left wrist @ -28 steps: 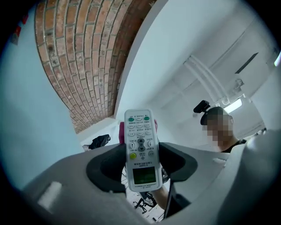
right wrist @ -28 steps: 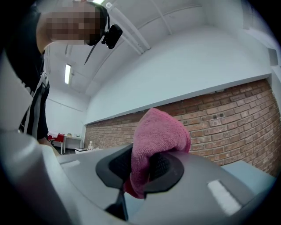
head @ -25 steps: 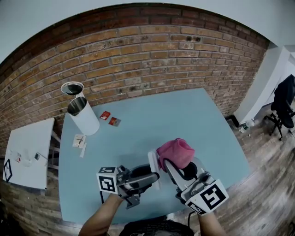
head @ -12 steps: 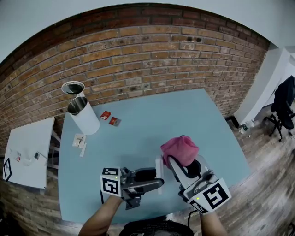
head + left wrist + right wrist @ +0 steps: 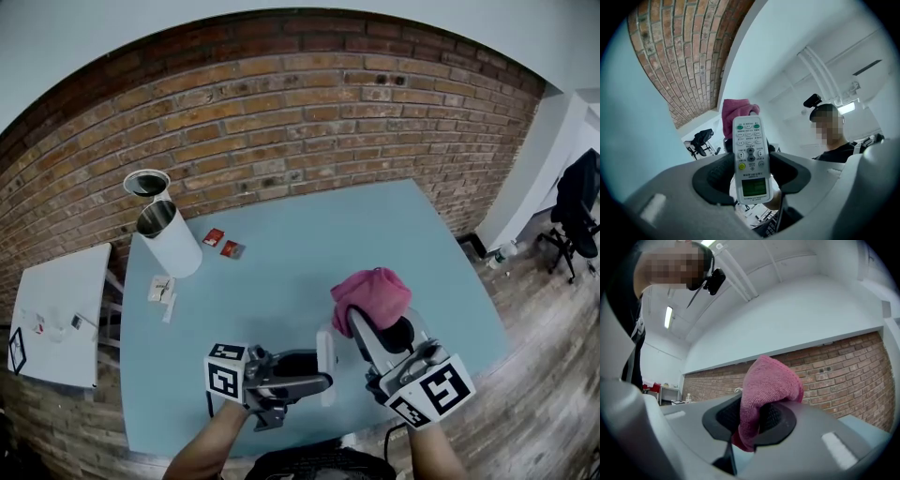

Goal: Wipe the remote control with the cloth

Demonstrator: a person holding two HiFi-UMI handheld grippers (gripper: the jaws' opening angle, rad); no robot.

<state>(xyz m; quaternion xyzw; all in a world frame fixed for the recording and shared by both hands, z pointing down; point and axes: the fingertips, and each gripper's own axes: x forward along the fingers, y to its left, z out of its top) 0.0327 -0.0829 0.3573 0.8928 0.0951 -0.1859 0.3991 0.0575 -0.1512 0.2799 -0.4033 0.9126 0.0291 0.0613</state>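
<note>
Between left gripper fingers, remote control, button end toward cloth (pink)

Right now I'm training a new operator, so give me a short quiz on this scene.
1. Which gripper holds the remote control? A the left, B the right, C neither.
2. True or false: the pink cloth lies loose on the table.
3. Fill in: the wall behind the table is made of ____.
Key: 1 A, the left gripper is shut on it. 2 False, the right gripper pinches it. 3 brick.
</note>
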